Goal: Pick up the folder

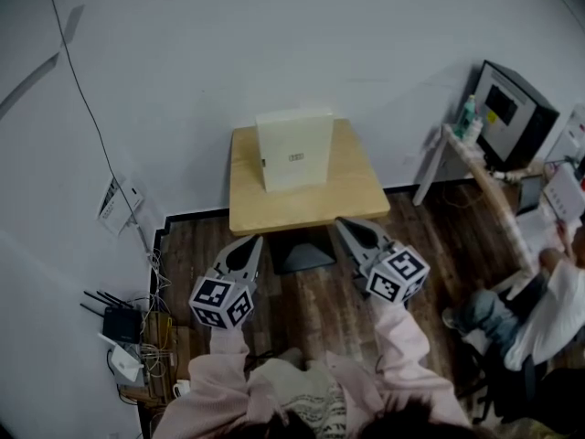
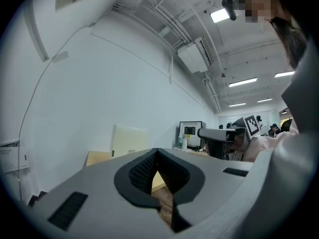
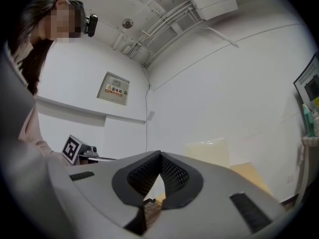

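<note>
So the folder (image 1: 294,149) is being stood upright near the back of the table (image 1: 352,195), with its cream face turned toward the person and its back close to the wall (image 1: 228,44); whether it's actually being leaned on the wall can't be told. A small label is being shown on its front.

The left gripper (image 1: 249,245) is being held level just short of the table's near edge, over the floor (image 1: 320,305). Its jaws are being pressed fully together, with nothing between them. The right gripper (image 1: 345,227) is being held the same way on the other side, with its tips just at the table's front edge. Its jaws are clenched as well, on nothing at all. Both are being pointed toward the folder, well apart from it, so it isn't being touched by either one.

Off to the left, a router (image 1: 119,323) and a tangle of cables are being left on the floor by the wall. To the right, a desk with a monitor (image 1: 512,108) and a bottle (image 1: 468,115) is being used by a seated person (image 1: 539,309).
</note>
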`<state>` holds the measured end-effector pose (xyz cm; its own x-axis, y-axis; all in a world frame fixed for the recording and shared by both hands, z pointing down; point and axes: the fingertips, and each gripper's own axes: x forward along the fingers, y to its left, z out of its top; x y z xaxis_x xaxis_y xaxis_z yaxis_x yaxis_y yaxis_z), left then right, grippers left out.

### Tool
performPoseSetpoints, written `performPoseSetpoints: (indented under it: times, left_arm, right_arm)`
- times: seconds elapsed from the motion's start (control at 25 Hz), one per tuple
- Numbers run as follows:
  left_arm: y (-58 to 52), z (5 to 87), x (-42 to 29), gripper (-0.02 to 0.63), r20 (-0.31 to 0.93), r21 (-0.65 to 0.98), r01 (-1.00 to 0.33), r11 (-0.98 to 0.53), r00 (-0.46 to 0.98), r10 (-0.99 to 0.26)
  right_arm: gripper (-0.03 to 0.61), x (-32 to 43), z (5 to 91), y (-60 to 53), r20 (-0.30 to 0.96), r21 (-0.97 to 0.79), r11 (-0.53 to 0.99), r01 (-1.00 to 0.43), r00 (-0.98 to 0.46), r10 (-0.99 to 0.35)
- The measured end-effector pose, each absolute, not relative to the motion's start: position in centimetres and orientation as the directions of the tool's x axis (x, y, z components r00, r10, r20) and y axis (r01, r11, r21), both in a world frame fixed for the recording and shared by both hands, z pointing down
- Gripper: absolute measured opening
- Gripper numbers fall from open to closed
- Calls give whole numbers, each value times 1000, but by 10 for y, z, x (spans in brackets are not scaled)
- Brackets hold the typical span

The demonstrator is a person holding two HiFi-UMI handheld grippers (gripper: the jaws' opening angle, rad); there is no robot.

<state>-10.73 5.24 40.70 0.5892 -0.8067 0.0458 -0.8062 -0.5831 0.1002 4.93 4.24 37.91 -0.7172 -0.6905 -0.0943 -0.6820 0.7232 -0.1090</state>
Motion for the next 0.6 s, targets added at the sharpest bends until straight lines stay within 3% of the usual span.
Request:
performPoseSetpoints:
  times: [0.6]
  left_arm:
    - [4, 421, -107, -6, 72, 120, -812, -571, 581, -811]
  right_arm:
    - [-8, 53, 397, -9, -67, -144, 715, -684, -715, -696]
